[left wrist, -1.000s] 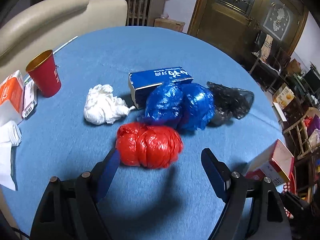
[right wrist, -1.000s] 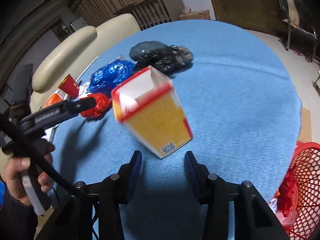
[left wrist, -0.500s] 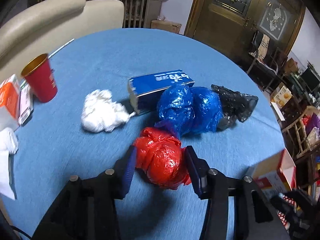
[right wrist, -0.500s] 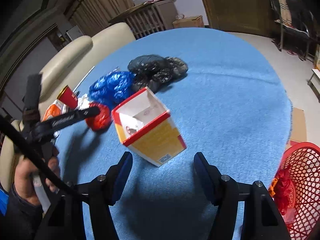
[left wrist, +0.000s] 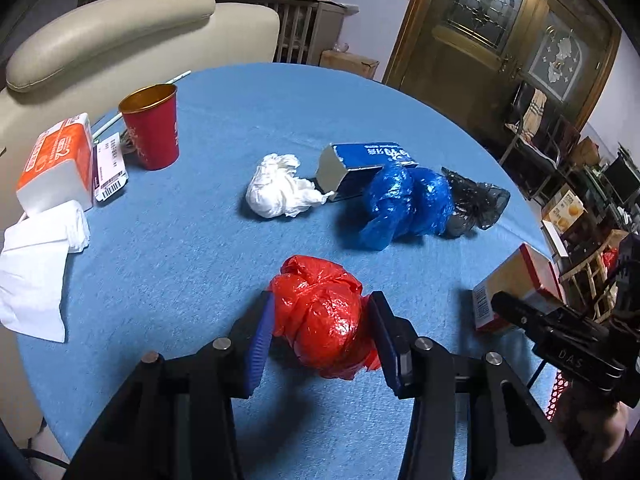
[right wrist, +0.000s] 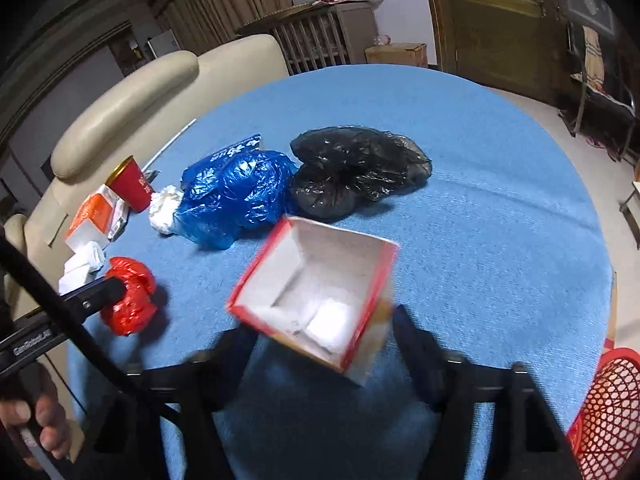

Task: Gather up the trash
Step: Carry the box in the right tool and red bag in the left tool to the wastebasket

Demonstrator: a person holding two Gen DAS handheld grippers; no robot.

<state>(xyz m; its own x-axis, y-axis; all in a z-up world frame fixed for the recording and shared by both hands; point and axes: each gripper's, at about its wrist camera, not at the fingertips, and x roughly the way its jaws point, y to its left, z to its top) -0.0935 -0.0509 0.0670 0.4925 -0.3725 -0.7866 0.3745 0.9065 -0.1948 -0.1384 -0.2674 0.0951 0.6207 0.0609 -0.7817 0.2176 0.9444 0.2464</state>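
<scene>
A crumpled red plastic bag [left wrist: 324, 320] sits on the blue table [left wrist: 240, 100], and my left gripper [left wrist: 320, 304] is shut on it, pads pressing both sides. The same bag [right wrist: 130, 300] shows at the left of the right wrist view, a left finger across it. My right gripper [right wrist: 322, 332] is closing its jaws on a yellow box with a red rim [right wrist: 316, 292]. The box is tilted, its open mouth faces the camera, and both fingers touch its sides. That box [left wrist: 516, 284] stands near the table's right edge.
A blue bag [left wrist: 404, 208], a black bag [left wrist: 474, 204], a blue carton [left wrist: 360, 160] and a white tissue wad [left wrist: 280, 192] lie mid-table. A red cup [left wrist: 150, 126], orange pack [left wrist: 56, 164] and napkins [left wrist: 36, 272] are left. A red basket [right wrist: 604, 404] stands beside the table.
My left gripper closed on the red bag and drew it away from the pile. My right gripper widened, then closed around the box, which tipped its mouth toward the camera.
</scene>
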